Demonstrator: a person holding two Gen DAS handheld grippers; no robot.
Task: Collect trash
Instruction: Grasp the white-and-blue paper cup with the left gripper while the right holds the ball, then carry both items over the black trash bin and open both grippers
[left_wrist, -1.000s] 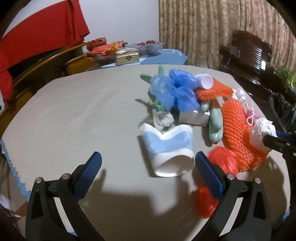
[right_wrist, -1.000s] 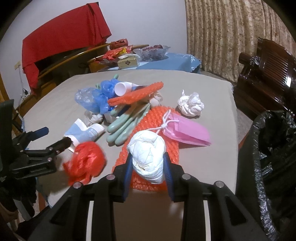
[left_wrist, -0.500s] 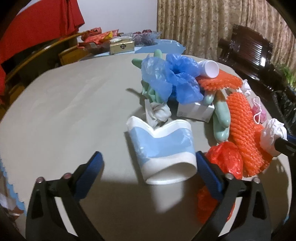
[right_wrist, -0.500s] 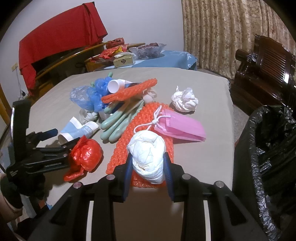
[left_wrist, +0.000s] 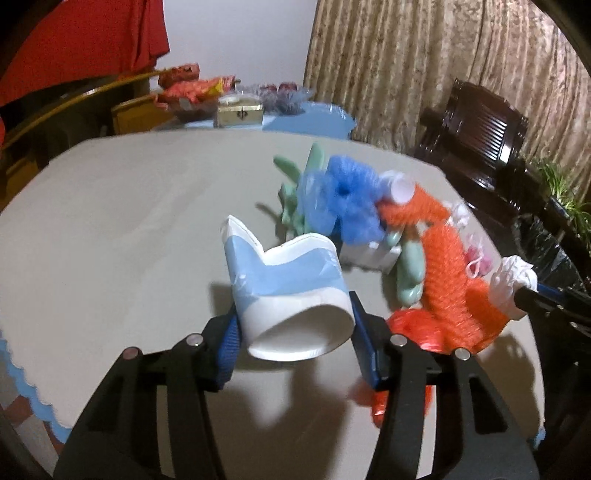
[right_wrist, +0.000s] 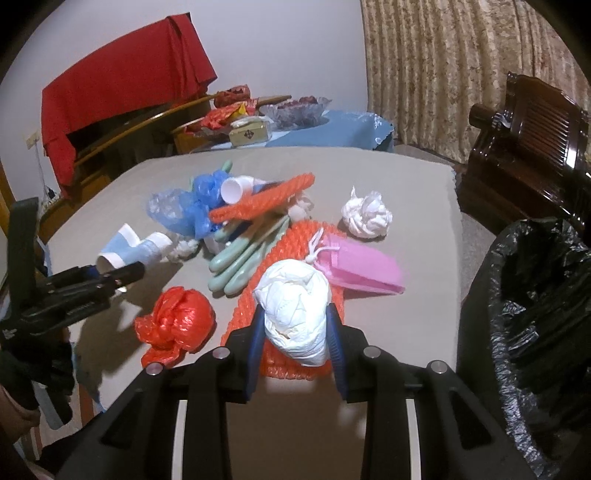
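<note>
My left gripper (left_wrist: 295, 332) is shut on a crushed blue-and-white paper cup (left_wrist: 288, 291) and holds it above the grey table (left_wrist: 110, 221). The cup also shows in the right wrist view (right_wrist: 136, 251). My right gripper (right_wrist: 295, 332) is shut on a white crumpled wad (right_wrist: 295, 306) over the table's near edge. A trash pile lies mid-table: blue plastic bags (right_wrist: 184, 206), green gloves (right_wrist: 240, 258), orange mesh (right_wrist: 266, 199), a pink mask (right_wrist: 362, 266), a white tissue ball (right_wrist: 367, 218) and a red bag (right_wrist: 177, 325).
A bin lined with a black bag (right_wrist: 535, 314) stands right of the table. A dark wooden chair (right_wrist: 524, 147) is behind it. A side table with a small box (right_wrist: 251, 133) and snack packets stands at the back, by a red cloth (right_wrist: 122, 81).
My left gripper has moved forward, closed on the paper cup and lifted it off the table. My right gripper still holds the white wad, almost still.
</note>
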